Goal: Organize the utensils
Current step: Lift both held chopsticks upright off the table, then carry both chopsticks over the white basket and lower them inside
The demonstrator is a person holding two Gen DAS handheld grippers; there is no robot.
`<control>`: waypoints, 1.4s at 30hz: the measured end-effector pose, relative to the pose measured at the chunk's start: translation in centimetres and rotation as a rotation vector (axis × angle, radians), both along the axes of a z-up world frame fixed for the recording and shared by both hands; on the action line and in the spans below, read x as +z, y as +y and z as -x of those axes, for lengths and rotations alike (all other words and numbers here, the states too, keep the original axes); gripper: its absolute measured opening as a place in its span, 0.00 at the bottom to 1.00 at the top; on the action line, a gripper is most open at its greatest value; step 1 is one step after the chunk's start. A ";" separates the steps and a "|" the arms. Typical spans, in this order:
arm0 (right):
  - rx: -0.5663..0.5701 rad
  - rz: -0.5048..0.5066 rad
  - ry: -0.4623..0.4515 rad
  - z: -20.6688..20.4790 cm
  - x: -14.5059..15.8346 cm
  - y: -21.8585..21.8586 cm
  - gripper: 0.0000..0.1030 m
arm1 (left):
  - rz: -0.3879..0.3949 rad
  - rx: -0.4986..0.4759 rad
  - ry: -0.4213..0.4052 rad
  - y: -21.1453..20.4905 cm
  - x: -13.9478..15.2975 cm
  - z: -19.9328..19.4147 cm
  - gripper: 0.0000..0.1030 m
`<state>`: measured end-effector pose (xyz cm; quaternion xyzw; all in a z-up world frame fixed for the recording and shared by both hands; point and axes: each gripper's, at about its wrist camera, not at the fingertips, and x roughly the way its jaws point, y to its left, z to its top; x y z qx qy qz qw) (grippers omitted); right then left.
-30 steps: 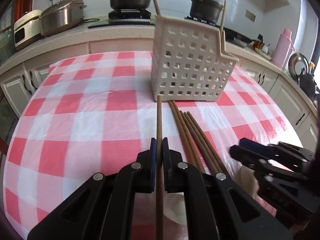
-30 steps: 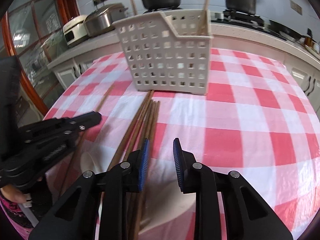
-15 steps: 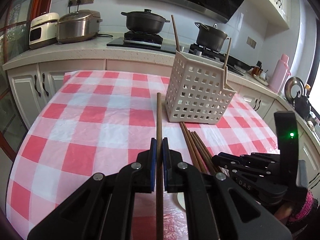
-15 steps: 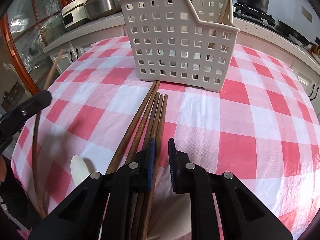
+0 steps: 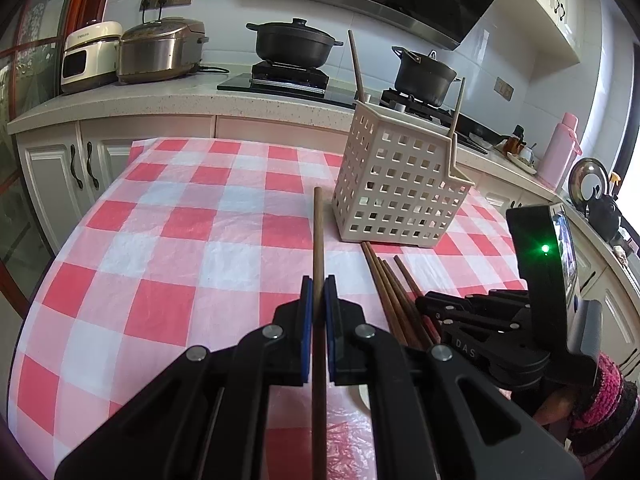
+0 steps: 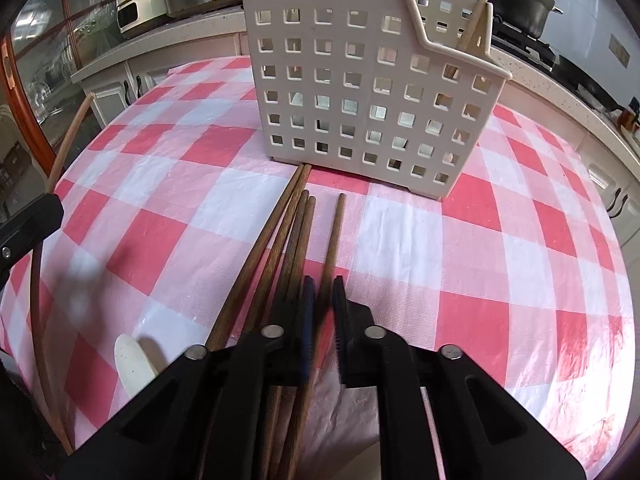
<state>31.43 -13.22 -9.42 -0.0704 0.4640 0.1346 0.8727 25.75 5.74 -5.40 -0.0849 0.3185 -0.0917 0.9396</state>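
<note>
My left gripper (image 5: pixel 319 292) is shut on one brown chopstick (image 5: pixel 318 232) and holds it above the checked tablecloth, pointing toward the white slotted basket (image 5: pixel 400 184). Two chopsticks stand in that basket. My right gripper (image 6: pixel 322 294) is shut on another brown chopstick (image 6: pixel 334 232), drawn slightly right of the loose chopstick bundle (image 6: pixel 280 240) lying in front of the basket (image 6: pixel 360 80). The right gripper (image 5: pixel 430 306) also shows low at the right in the left wrist view, over the bundle (image 5: pixel 390 288).
A white spoon (image 6: pixel 132 364) lies on the cloth near the table's front left edge. The red-and-white tablecloth (image 5: pixel 180 248) covers a round table. Behind are a counter with rice cookers (image 5: pixel 160 50), pots on a stove (image 5: pixel 294 40) and a pink flask (image 5: pixel 560 148).
My left gripper has risen and pulled back with its chopstick. My right gripper has dropped toward the bundle, closed from open, and taken one chopstick slightly to the right.
</note>
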 end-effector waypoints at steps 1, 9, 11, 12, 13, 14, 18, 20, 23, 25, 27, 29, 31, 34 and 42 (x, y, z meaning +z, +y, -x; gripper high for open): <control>-0.003 -0.013 -0.004 0.1 0.0 -0.2 0.09 | 0.001 0.000 0.000 0.0 0.0 0.0 0.06; -0.042 -0.185 -0.104 2.3 3.7 -3.5 0.08 | -0.004 -0.001 -0.014 -0.4 0.7 0.2 0.06; -0.047 -0.220 -0.145 3.1 5.2 -4.4 0.08 | -0.007 -0.004 -0.027 -0.7 1.3 0.4 0.06; -0.049 -0.233 -0.164 3.6 5.8 -4.8 0.08 | -0.010 -0.006 -0.036 -0.8 1.6 0.6 0.06; -0.053 -0.240 -0.178 3.9 6.3 -5.1 0.07 | -0.011 -0.006 -0.042 -0.9 1.9 0.7 0.06; -0.057 -0.248 -0.195 4.2 6.9 -5.5 0.07 | -0.013 -0.007 -0.052 -1.1 2.3 0.8 0.06; -0.069 -0.285 -0.247 5.7 8.8 -7.2 0.07 | -0.033 -0.008 -0.082 -1.8 3.3 1.5 0.06; -0.070 -0.291 -0.267 6.5 9.3 -7.8 0.07 | -0.042 -0.012 -0.095 -2.2 3.7 1.8 0.06; -0.074 -0.290 -0.304 7.7 10.0 -8.4 0.07 | -0.065 -0.012 -0.125 -2.8 4.4 2.6 0.06; -0.074 -0.296 -0.323 8.4 10.3 -8.9 0.07 | -0.079 -0.012 -0.144 -3.2 4.8 3.0 0.06; -0.078 -0.304 -0.335 9.0 10.5 -9.3 0.07 | -0.090 -0.010 -0.165 -3.5 5.3 3.6 0.06; -0.081 -0.306 -0.351 9.5 10.7 -9.7 0.07 | -0.091 -0.009 -0.175 -3.6 5.6 3.9 0.06; -0.083 -0.306 -0.371 10.1 11.0 -10.1 0.08 | -0.093 -0.006 -0.184 -3.6 5.9 4.2 0.06; -0.086 -0.310 -0.397 10.7 11.6 -10.5 0.07 | -0.092 -0.001 -0.197 -3.6 6.5 4.7 0.06; -0.090 -0.307 -0.453 11.6 12.8 -11.0 0.07 | -0.114 0.004 -0.233 -4.0 7.7 5.6 0.06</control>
